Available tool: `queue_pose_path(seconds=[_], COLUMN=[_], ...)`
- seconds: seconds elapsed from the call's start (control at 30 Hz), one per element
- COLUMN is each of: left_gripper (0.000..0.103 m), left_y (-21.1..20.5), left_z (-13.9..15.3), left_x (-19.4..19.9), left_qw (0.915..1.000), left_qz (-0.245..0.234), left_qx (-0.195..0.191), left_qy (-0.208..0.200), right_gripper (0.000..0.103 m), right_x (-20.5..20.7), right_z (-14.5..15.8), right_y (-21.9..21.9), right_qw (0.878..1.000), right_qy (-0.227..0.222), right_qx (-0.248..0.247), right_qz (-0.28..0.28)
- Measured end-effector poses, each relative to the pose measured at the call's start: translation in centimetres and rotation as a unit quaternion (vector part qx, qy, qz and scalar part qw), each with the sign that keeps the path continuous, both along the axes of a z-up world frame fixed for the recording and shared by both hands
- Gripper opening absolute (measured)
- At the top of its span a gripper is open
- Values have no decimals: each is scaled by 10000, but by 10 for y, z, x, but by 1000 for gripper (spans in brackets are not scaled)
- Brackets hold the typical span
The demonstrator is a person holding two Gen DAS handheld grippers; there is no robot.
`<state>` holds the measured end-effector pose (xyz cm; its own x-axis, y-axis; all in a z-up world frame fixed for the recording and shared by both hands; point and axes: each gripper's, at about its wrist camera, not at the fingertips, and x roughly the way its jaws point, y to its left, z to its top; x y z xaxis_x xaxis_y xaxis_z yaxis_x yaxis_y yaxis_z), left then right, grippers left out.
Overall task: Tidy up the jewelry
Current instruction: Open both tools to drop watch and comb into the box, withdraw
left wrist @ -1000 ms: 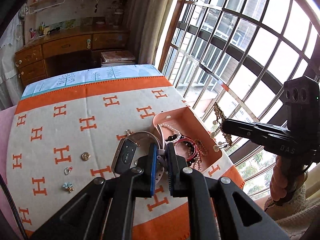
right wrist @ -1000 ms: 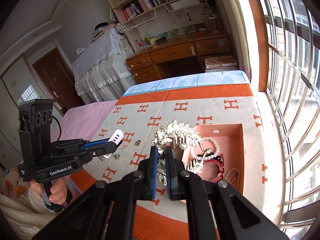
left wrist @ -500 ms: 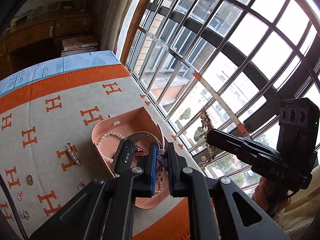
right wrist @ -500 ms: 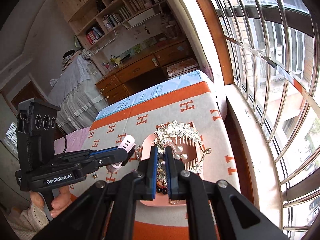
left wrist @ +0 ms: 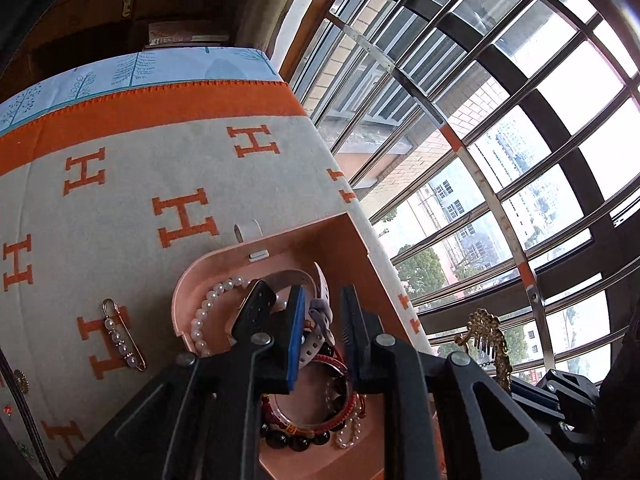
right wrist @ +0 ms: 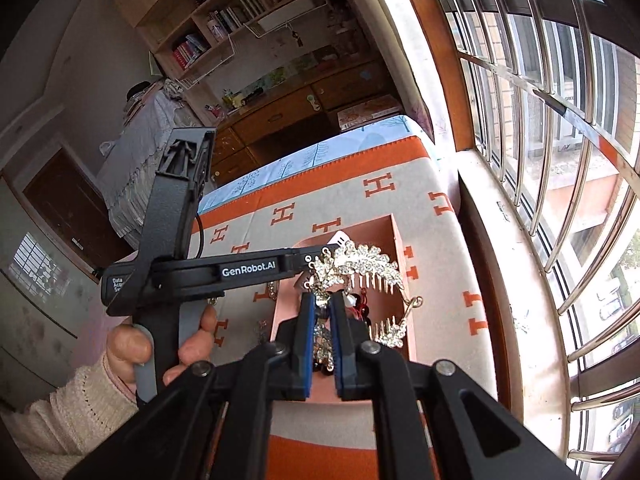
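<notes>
In the left wrist view the left tongs (left wrist: 320, 324) sit at lower centre with the jaws parted, above a pink box (left wrist: 352, 240). Between and just beyond the jaws lies a watch (left wrist: 316, 312) with a pale strap, its dark face to the left of the left jaw; whether a pad touches the strap cannot be told. The box also holds a pearl string (left wrist: 208, 308) along its left wall, a red bangle (left wrist: 344, 404) and dark beads (left wrist: 292, 440) nearer the camera. The box rests on an orange-and-grey blanket (left wrist: 160, 160) patterned with H letters. Left of the box, on the blanket, lies a pearl pin (left wrist: 122, 336). At lower right a gold comb (left wrist: 490, 340) shows against the window (left wrist: 500, 120).

In the right wrist view the right tongs (right wrist: 323, 320) are clamped on the silver comb (right wrist: 360, 268), held above the box (right wrist: 396, 272) at frame centre. The left hand (right wrist: 160, 348) grips its handle at lower left.
</notes>
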<state>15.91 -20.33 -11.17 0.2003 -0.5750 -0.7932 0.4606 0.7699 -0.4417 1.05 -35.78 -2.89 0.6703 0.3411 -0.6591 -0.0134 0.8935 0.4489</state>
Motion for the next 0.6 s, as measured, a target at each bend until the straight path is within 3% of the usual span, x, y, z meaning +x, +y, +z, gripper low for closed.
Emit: queue_pose_path(seconds=[0.03, 0.07, 0.1, 0.4, 0.6], left_gripper=[46, 67, 71, 72, 73], left_y=[2, 4, 7, 52, 88], left_z=[-2, -3, -2, 36, 41], left_x=[2, 2, 2, -20, -45], left_qw=[10000, 9999, 9998, 9958, 9894], left_qz=[60, 130, 208, 668, 1011], left_qx=[46, 79, 35, -62, 437], left_qy=[38, 64, 42, -627, -950], right_gripper=[7, 7, 7, 7, 7], right_x=[0, 0, 1, 8, 20], right_z=[-1, -2, -3, -14, -31], right_y=[1, 1, 2, 17, 35], right_qw=[10000, 10000, 10000, 9993, 9963], right_qy=[21, 45, 70, 243, 599], right_qx=[-10, -14, -14, -198, -563], right_qz=[8, 22, 34, 198, 270])
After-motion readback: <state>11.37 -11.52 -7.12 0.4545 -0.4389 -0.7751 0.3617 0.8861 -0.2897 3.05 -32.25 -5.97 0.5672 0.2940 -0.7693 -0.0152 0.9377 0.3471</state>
